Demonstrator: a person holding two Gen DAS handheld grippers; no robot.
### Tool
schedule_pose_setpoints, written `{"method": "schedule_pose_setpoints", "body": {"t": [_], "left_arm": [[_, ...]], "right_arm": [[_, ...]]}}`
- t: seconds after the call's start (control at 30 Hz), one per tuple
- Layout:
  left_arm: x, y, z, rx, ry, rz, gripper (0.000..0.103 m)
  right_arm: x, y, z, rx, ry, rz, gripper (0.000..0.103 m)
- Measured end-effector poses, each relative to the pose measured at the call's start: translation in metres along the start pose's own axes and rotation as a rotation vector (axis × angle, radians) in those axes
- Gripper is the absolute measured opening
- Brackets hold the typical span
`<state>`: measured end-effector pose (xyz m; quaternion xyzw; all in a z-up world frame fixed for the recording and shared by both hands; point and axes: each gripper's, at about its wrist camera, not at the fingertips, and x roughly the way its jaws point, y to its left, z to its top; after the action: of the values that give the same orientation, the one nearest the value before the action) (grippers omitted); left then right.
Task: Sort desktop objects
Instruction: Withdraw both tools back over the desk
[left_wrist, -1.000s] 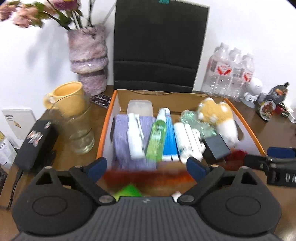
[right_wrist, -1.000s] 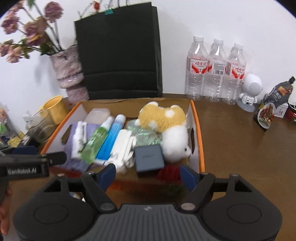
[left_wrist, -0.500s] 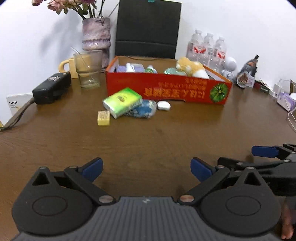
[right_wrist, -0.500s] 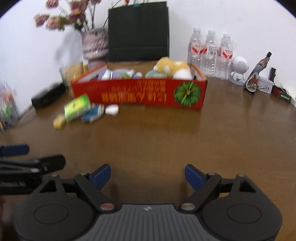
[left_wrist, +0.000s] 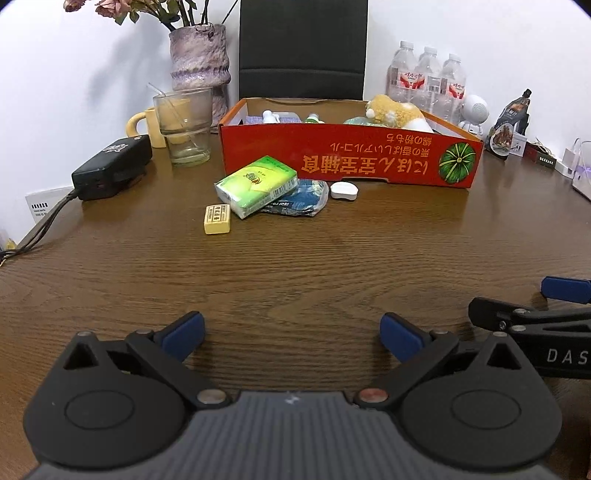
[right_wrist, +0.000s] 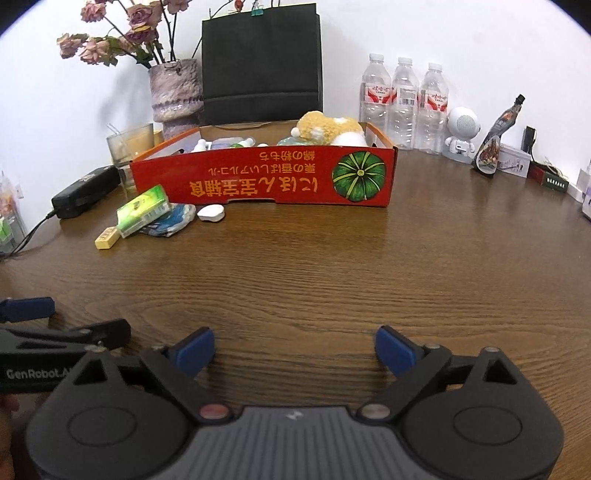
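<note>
Left wrist view, green tissue pack lying flat, long axis diagonal toward red box, both hand-held grippers released, right opening.

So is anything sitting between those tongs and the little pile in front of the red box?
Nothing visible: only bare wooden table lies between both open tongs, left and right, and the green tissue pack.

Bare wooden table lies open up to the red box, where a tissue pack, blue packet, white case and yellow eraser crowd its front.
</note>
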<state>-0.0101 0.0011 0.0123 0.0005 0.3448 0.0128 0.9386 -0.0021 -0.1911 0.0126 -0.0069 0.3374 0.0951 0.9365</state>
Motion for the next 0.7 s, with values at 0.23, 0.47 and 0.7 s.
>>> {"method": "schedule_pose_setpoints", "body": {"t": [0.23,0.47,0.7], "left_arm": [[0.0001,-0.0010,0.0006,-0.001,0.002,0.007,0.103],[0.0003,-0.0015,0.0008,-0.002,0.002,0.007,0.103],[0.0005,-0.0016,0.0008,-0.003,0.002,0.007,0.103]], "right_arm": [[0.0032,0.0005,0.0007,0.002,0.012,-0.032,0.103],[0.0042,0.0012,0.0006,-0.002,0.015,-0.042,0.103],[0.0038,0.0007,0.0008,-0.002,0.015,-0.041,0.103]]}}
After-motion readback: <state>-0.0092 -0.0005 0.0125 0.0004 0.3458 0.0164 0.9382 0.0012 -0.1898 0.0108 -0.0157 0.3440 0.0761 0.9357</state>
